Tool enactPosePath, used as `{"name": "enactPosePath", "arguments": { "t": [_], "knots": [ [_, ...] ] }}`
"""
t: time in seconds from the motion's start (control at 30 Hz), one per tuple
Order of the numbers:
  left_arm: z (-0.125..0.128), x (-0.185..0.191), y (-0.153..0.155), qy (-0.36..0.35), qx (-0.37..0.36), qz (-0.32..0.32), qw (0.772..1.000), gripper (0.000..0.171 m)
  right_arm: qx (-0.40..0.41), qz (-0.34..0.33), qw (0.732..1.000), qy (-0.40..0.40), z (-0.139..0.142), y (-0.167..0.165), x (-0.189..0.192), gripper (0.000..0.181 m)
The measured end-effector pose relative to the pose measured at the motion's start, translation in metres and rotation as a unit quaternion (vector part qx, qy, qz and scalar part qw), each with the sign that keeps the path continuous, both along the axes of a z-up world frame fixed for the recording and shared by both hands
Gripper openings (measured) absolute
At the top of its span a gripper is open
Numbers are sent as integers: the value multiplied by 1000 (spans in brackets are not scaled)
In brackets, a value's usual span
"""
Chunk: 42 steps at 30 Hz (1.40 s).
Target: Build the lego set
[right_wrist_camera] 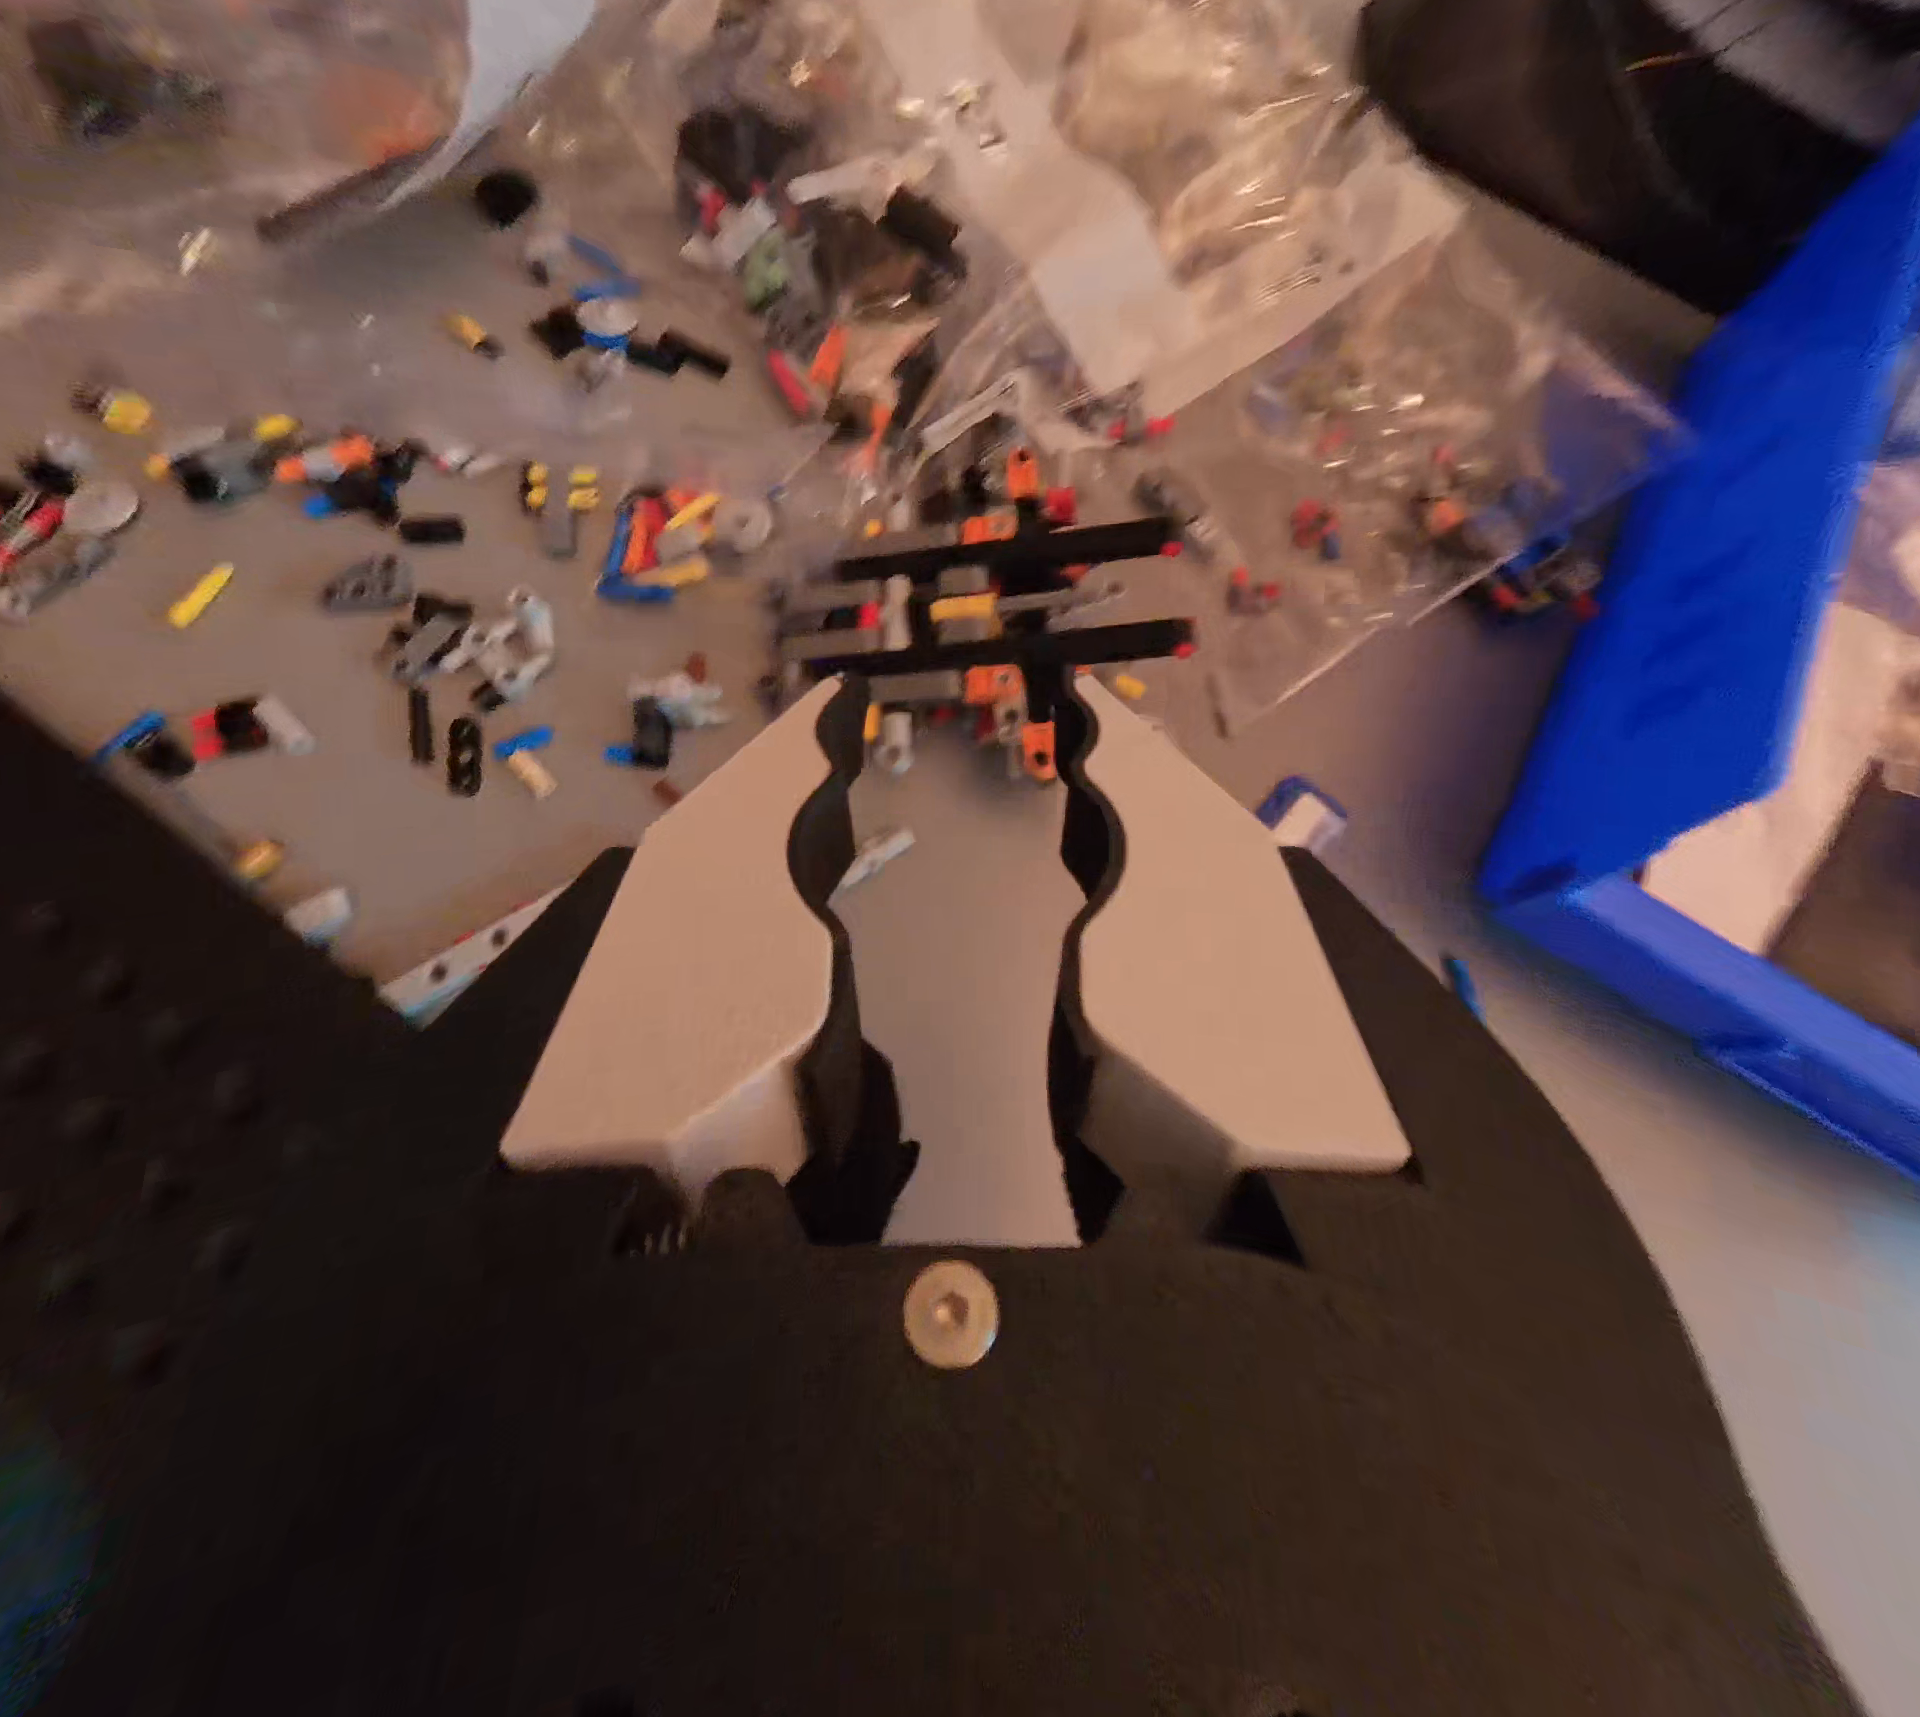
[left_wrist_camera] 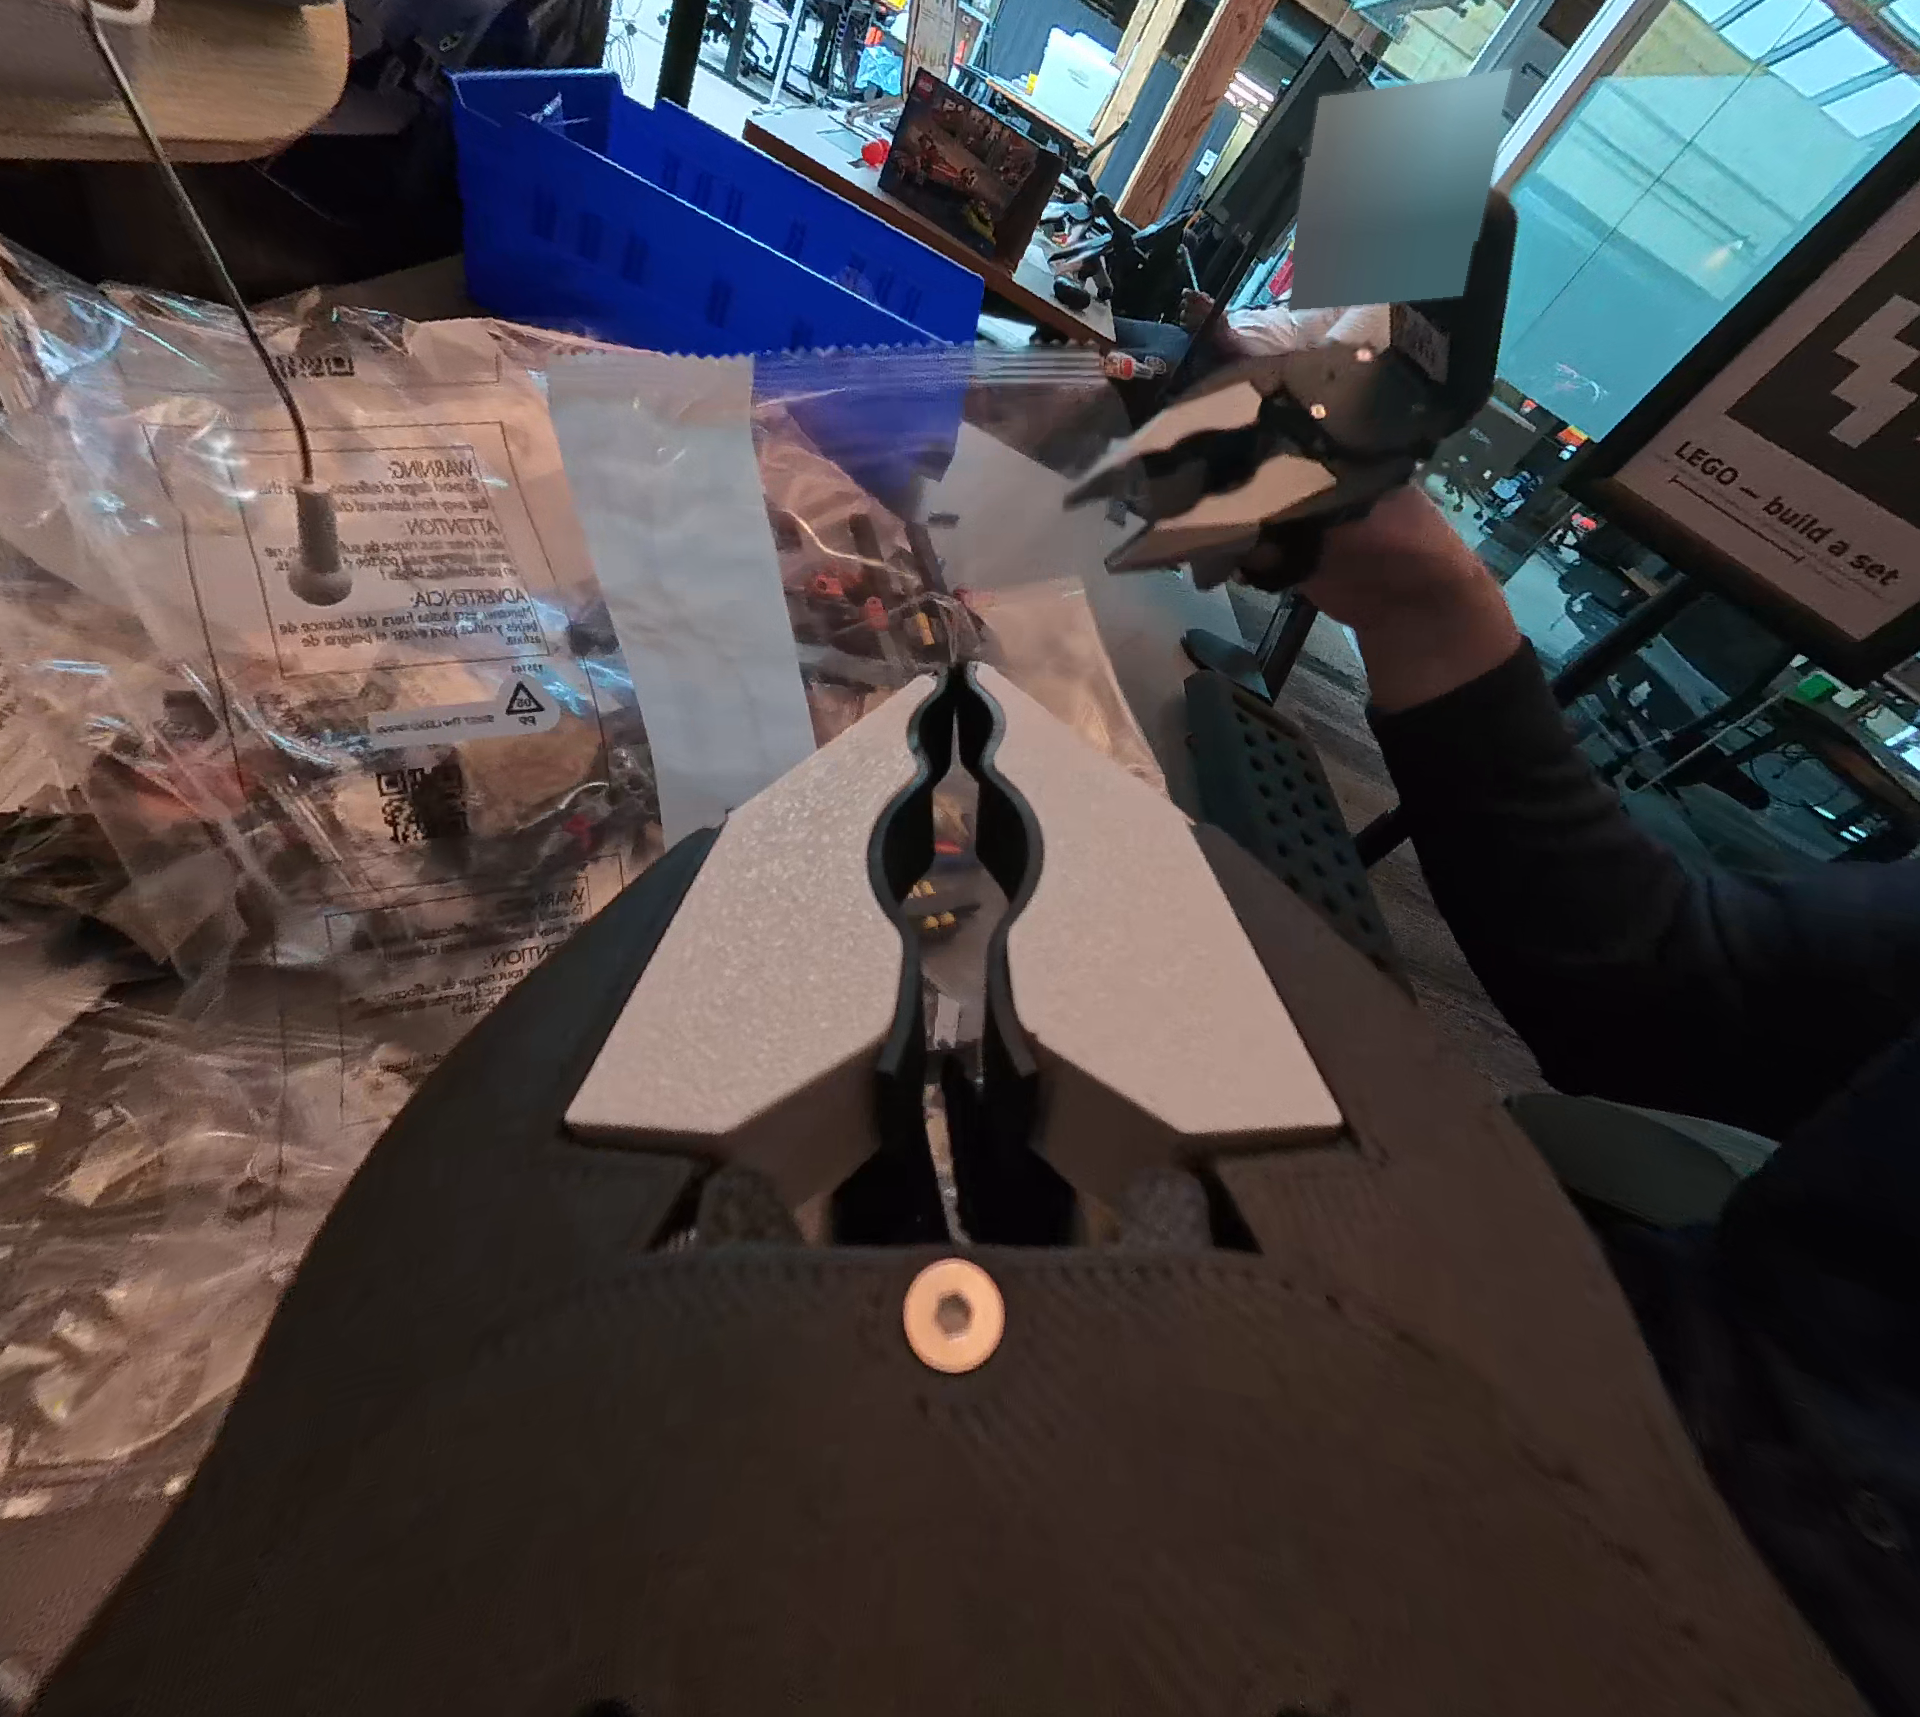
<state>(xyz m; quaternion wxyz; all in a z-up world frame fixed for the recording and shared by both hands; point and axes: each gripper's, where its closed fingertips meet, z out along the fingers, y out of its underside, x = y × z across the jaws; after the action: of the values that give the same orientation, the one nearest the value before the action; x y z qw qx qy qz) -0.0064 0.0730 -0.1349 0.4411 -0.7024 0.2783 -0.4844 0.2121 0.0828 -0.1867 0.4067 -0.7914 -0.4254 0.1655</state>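
In the left wrist view my left gripper is shut, its tips pinching the lower edge of a clear plastic bag of small pieces that stands up in front of it. My right gripper shows farther off, held in the air by a hand, with its jaws slightly apart. In the blurred right wrist view the right gripper is open and empty. It looks down on a partly built assembly of black beams with orange and grey parts, which lies on the table just past its tips.
Many loose small pieces are scattered on the grey table to the left. Crumpled clear bags lie beyond, with more of them in the left wrist view. A blue bin stands at the right, also in the left wrist view. A sign board stands at the right. My hands' fingertips stand some 25 cm from each other.
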Motion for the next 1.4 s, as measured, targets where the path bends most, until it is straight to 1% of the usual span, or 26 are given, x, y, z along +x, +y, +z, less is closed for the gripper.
{"name": "enactPosePath", "arguments": {
  "t": [0.07,0.13,0.17,0.23,0.33,0.43,0.47,0.5,0.53,0.6,0.63,0.7,0.77,0.83,0.9,0.97,1.0,1.03,1.1,1.2,1.23,1.27,1.3,1.33,1.37,1.4],
  "knots": [
    [3,-2,0,-2,3,3,1000,0,-35,32,999,-20,-17,-19,-11,35],
    [4,-4,1,-4,5,7,1000,0,-58,47,996,-56,-39,-29,-16,36],
    [5,-5,1,-5,5,7,1000,0,-67,45,993,-80,-51,-31,-13,35],
    [5,-6,0,-5,4,6,1000,0,-86,16,990,-114,-71,-26,-2,34],
    [5,-5,0,-6,4,5,1000,0,-102,-27,988,-115,-83,-18,8,28],
    [4,-2,-1,-4,3,0,1000,0,-115,-24,987,-112,-89,-20,3,22],
    [3,-1,-1,-3,2,-2,1000,0,-116,-22,986,-119,-92,-21,3,17],
    [2,0,-2,-2,2,-3,1000,0,-115,-17,986,-116,-91,-22,0,5],
    [2,0,-2,-1,2,-4,1000,0,-113,-21,986,-121,-92,-21,2,4],
    [3,0,-2,-3,2,-2,1000,0,-107,-32,984,-136,-89,-19,9,4],
    [3,0,-2,-4,2,-2,1000,0,-99,-31,986,-129,-82,-20,9,4],
    [3,1,-2,-5,2,-2,1000,0,-79,-18,992,-92,-58,-24,0,4],
    [3,2,-2,-3,1,-4,1000,0,-46,6,998,-53,-23,-31,-17,5],
    [1,4,-2,-1,0,-6,1000,0,-4,53,999,-10,16,-44,-46,5],
    [0,6,-2,2,0,-6,1000,0,32,110,993,24,50,-61,-81,5],
    [1,7,-2,1,0,-6,1000,0,34,175,983,51,69,-81,-120,5],
    [1,8,-3,2,1,-6,1000,0,27,207,977,50,70,-91,-139,5],
    [1,9,-3,2,1,-7,1000,0,18,224,974,37,64,-94,-154,5],
    [2,10,-4,0,1,-8,1000,0,3,234,972,3,47,-91,-177,5],
    [3,13,-6,0,3,-13,1000,0,-37,247,968,-34,17,-87,-200,5],
    [3,14,-7,0,3,-16,1000,0,-38,228,971,-53,8,-77,-202,5],
    [3,15,-8,0,3,-18,1000,0,-25,192,977,-86,0,-61,-200,5],
    [3,15,-8,1,3,-18,1000,0,-6,166,979,-117,-5,-49,-196,13],
    [3,15,-8,0,2,-19,1000,0,10,158,979,-128,-5,-44,-195,25],
    [2,15,-7,1,2,-19,1000,0,20,161,980,-117,0,-44,-196,33],
    [2,15,-7,0,1,-18,1000,0,26,167,981,-95,8,-48,-197,33]
  ]
}}
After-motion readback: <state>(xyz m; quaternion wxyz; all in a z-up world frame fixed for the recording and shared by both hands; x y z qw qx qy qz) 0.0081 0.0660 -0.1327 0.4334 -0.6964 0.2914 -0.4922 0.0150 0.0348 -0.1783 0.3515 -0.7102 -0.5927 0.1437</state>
